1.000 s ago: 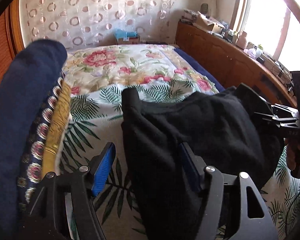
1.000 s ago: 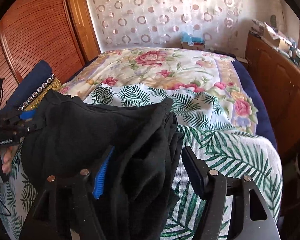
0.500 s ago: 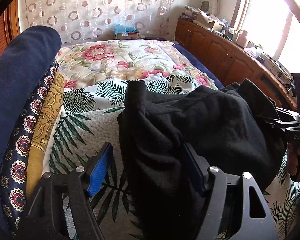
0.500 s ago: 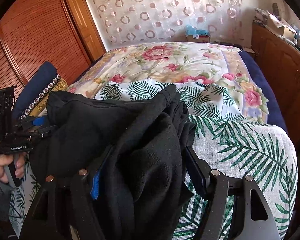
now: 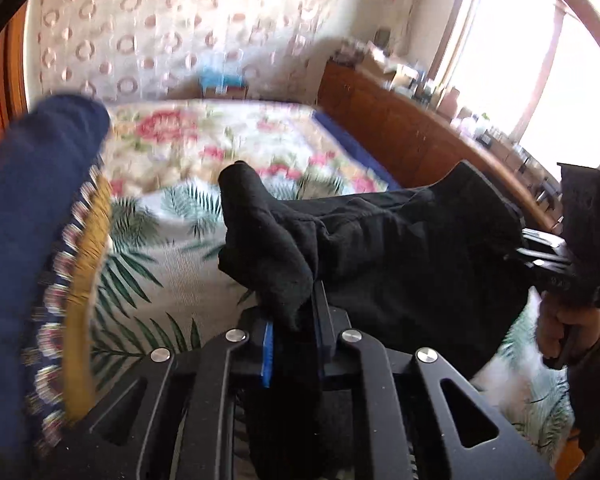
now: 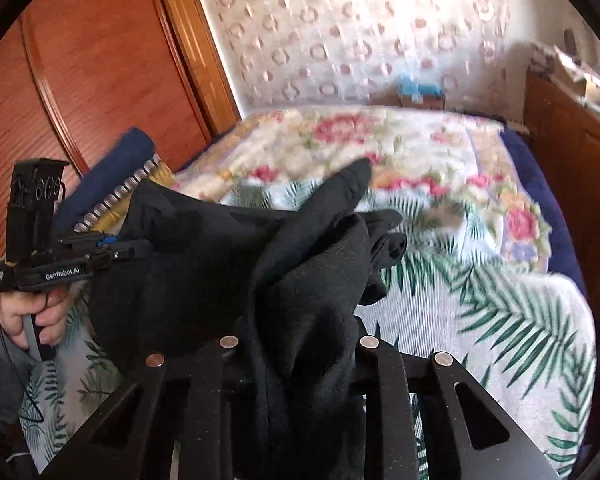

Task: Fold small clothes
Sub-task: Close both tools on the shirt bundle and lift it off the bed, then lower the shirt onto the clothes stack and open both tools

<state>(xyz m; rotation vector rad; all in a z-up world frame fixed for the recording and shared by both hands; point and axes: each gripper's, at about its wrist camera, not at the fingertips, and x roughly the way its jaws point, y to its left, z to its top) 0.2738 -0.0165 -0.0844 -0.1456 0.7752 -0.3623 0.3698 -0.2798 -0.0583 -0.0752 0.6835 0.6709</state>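
Observation:
A black garment (image 5: 400, 248) hangs stretched between my two grippers above the bed. In the left wrist view, my left gripper (image 5: 294, 320) is closing on one bunched end of it, and the blue pads (image 5: 267, 354) press the cloth. My right gripper (image 5: 540, 258) holds the far end at the right edge. In the right wrist view, my right gripper (image 6: 296, 336) is closing on a thick bunch of the black garment (image 6: 220, 256), which hides its pads. The left gripper (image 6: 112, 252) grips the other end at the left, with a hand (image 6: 32, 316) on its handle.
A folded stack of navy and gold cloth (image 5: 32, 220) lies at the left of the bed, also seen as the stack (image 6: 116, 168). The palm-leaf bedspread (image 5: 172, 272) lies under the garment. A wooden cabinet (image 5: 400, 136) lines the right side, a wooden wardrobe (image 6: 80, 80) the left.
Both grippers stood wide around the black garment and have now closed on it. Both have risen a little, and the cloth is pulled up between them.

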